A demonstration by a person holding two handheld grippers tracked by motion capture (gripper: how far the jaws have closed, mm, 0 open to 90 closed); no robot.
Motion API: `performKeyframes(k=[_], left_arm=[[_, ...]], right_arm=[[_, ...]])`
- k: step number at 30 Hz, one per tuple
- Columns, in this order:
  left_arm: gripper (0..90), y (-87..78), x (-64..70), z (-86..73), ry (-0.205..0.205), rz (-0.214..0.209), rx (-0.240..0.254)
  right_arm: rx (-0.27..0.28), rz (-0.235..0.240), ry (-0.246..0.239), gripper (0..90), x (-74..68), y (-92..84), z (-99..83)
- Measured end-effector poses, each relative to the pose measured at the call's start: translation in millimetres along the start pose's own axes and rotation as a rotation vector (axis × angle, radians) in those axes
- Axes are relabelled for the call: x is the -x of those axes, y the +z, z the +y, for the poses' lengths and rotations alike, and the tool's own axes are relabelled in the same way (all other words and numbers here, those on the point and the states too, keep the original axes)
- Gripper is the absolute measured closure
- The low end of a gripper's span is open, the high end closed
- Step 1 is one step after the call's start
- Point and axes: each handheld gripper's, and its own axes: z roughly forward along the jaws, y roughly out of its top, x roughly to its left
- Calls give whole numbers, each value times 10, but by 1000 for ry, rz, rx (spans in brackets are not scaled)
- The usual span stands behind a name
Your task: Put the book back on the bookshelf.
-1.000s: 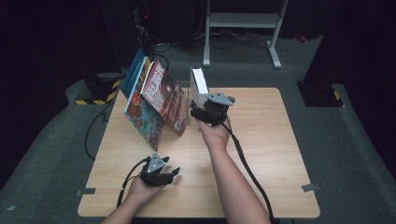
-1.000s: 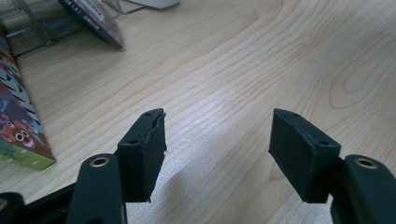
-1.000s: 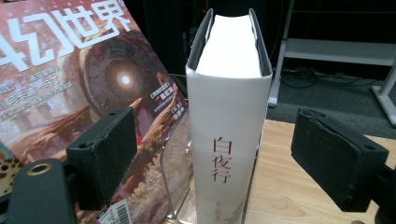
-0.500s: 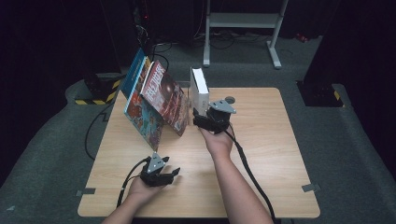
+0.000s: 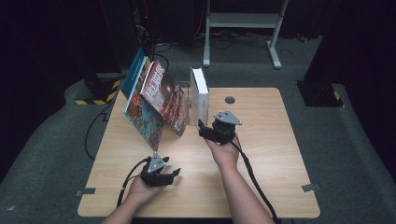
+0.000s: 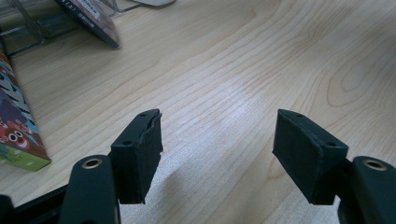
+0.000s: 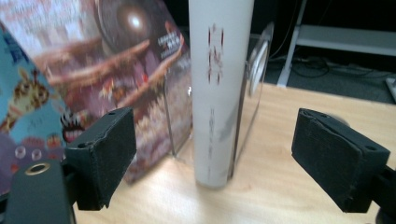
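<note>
**Both claws wide and empty, white book upright ahead**

Our right gripper [image 5: 201, 127] stands with its jaws spread wide and nothing between them; in the right gripper view the two black pads frame the white book [image 7: 219, 88] without touching it. Our left gripper [image 5: 173, 173] is likewise parted, holding nothing, with bare wood showing between its pads in the left gripper view.

Our right hand [image 5: 225, 151] reaches forward over the middle of the table [image 5: 261, 154], the gripper held roughly level and pointed at the book's spine. Our left hand [image 5: 142, 189] rests low near the front edge, its gripper pointing right across the tabletop.

We see the white book standing upright at the back of the table, against a clear stand [image 7: 256, 60]. Just to its left, two picture books lean: a reddish one [image 5: 166, 100] nearest, a blue one [image 5: 140, 109] beyond it. To the right of the white book the tabletop lies open as far as the right edge, and open wood lies between our two hands. A small round hole [image 5: 229, 99] sits in the wood behind the right gripper.
</note>
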Motion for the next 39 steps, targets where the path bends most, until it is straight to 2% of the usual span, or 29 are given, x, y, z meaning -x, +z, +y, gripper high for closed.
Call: performKeyframes(k=[17,23,27,29,36,39], left_arm=[[318,17,10,8,5,10,-12],[318,19,15,8,1,11,-16],[318,22,17,8,-2,14,-17],[318,24,17,8,-1,14,-19],[319,28,21,10,3,18,-25],[319,28,21,10,4,19,-28]], right_arm=[[-92,-23,-19,133,328,-406,-552],[-128,-49,-9,132,492,-562,-776],[-147,-92,-9,136,608,-678,-923],[-155,-96,2,135,667,-729,-995],[-239,-116,5,135,869,-886,-1193],[-277,-130,-35,135,951,-936,-1274]])
